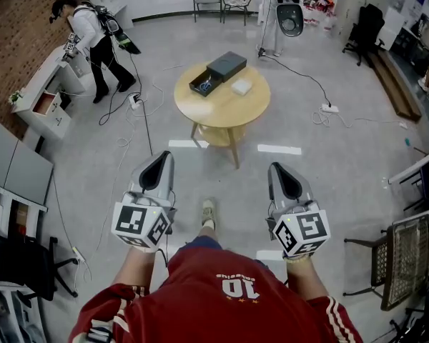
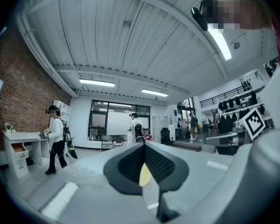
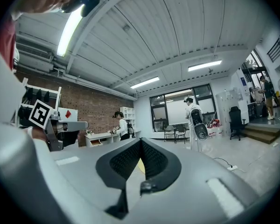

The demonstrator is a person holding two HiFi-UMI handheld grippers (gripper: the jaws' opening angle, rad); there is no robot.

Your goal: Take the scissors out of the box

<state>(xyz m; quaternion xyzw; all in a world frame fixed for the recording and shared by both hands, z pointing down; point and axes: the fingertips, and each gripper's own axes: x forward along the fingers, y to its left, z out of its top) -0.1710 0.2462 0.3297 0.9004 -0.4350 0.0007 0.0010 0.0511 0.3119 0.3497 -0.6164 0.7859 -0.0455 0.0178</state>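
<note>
Left gripper [image 1: 160, 164] and right gripper [image 1: 279, 174] show jaws together, empty; red shirt [image 1: 200, 302] reads "10".

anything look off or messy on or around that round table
Nothing looks spilled or broken. The dark box on the round table stands open, with its lid off and lying at an angle just behind it. A power strip and loose cables trail across the floor near the table, which could trip someone.

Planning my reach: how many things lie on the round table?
3: open dark box at the far-left edge, dark lid behind it, small white item to the right. Box contents unclear.
</note>
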